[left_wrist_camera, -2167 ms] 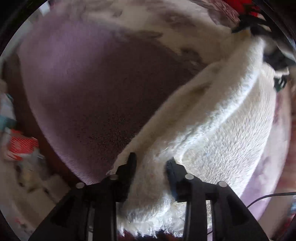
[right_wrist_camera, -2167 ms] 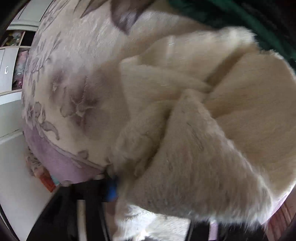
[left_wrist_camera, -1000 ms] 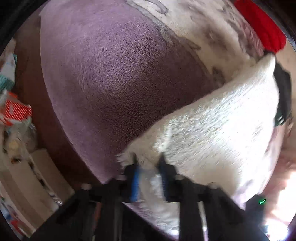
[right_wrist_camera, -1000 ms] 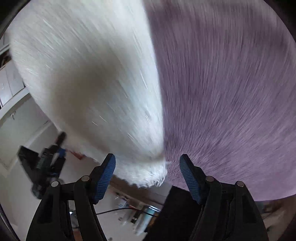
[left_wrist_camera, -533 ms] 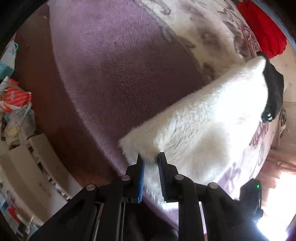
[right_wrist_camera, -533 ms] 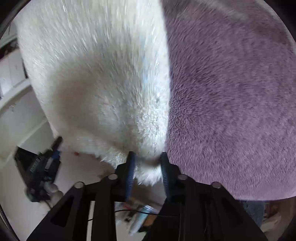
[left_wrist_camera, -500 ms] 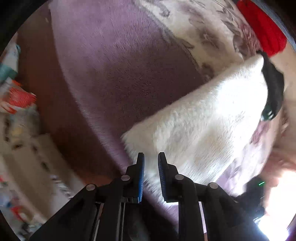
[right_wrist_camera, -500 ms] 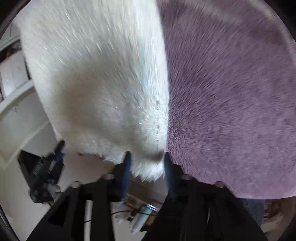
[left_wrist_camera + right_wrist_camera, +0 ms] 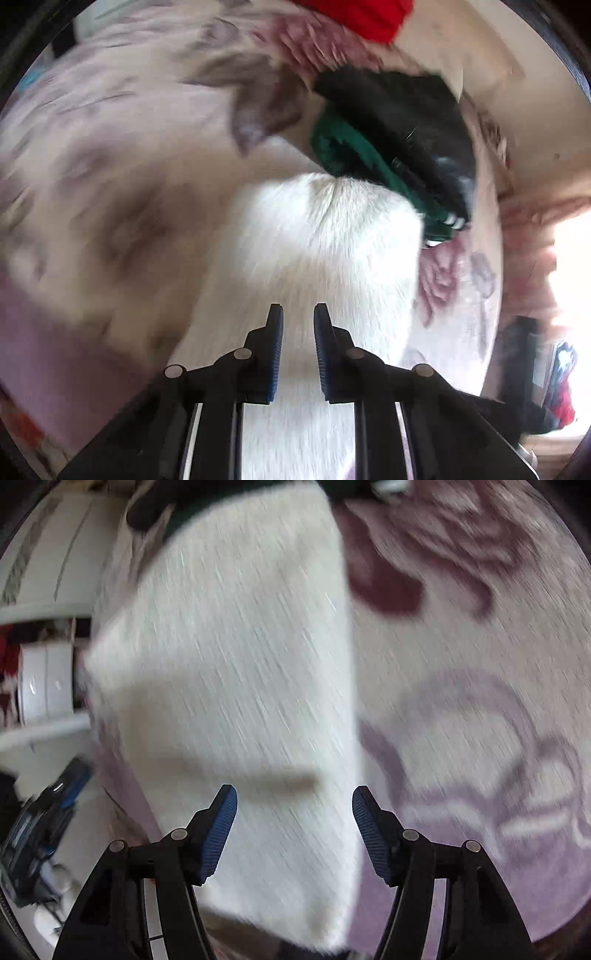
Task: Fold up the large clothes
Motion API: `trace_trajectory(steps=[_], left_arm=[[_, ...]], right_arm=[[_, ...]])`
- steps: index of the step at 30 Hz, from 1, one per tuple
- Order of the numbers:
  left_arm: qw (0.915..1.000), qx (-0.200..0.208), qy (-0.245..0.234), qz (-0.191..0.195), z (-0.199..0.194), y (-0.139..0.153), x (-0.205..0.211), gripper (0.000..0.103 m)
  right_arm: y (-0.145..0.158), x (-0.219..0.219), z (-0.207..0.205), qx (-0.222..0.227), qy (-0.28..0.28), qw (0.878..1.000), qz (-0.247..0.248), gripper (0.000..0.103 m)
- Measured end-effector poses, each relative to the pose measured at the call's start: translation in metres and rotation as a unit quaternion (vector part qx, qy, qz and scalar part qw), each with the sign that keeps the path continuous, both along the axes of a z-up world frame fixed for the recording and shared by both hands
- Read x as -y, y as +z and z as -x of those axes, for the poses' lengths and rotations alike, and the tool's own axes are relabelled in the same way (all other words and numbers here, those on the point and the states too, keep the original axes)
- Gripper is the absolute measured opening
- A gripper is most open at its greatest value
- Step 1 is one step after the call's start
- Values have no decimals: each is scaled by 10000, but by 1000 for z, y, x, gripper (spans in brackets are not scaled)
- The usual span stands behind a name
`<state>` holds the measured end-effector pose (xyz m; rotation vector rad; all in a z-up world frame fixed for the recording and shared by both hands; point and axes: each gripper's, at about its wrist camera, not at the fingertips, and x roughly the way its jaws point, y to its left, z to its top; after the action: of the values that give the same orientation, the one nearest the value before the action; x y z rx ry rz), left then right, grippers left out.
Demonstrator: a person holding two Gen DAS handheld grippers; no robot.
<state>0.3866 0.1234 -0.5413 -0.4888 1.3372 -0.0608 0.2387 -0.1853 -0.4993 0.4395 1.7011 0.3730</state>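
A white fleece garment (image 9: 321, 236) lies folded on the bed, its far end against a pile of dark clothes. My left gripper (image 9: 297, 308) hovers over it with the jaws a narrow gap apart and nothing pinched between them. In the right wrist view the same garment (image 9: 240, 646) runs as a long white strip from top to bottom. My right gripper (image 9: 294, 790) stands wide open above the strip; the fleece shows between the fingers, but the pads do not touch it. Both views are motion-blurred.
A floral purple-and-cream bed cover (image 9: 110, 166) (image 9: 461, 720) lies under everything. A green garment (image 9: 343, 151), a black one (image 9: 399, 110) and a red one (image 9: 362, 14) sit at the garment's far end. White cupboards (image 9: 44, 686) and a black-and-blue device (image 9: 37, 823) lie beyond the bed's left edge.
Both grippers let go of the fleece's edge and swung in over the garment. The right jaws opened wide; the left jaws parted slightly. The fleece now lies flat on the bed.
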Motion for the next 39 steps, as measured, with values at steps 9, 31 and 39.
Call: trace_trajectory(steps=[9,31,39], left_arm=[[9970,-512,-560,148,-47,-85,-26,5],[9941,-461,-969,146,-7,-67,-43,4],[9966,-244,-788,45,72,9,-88,61]], right_arm=[[-55,-37,-73,-28,-543,9965,632,23],[-67,-86,-118,-589,-178,9955,727,23],[0,-5,-80,-554,-340,9973,-332,69]])
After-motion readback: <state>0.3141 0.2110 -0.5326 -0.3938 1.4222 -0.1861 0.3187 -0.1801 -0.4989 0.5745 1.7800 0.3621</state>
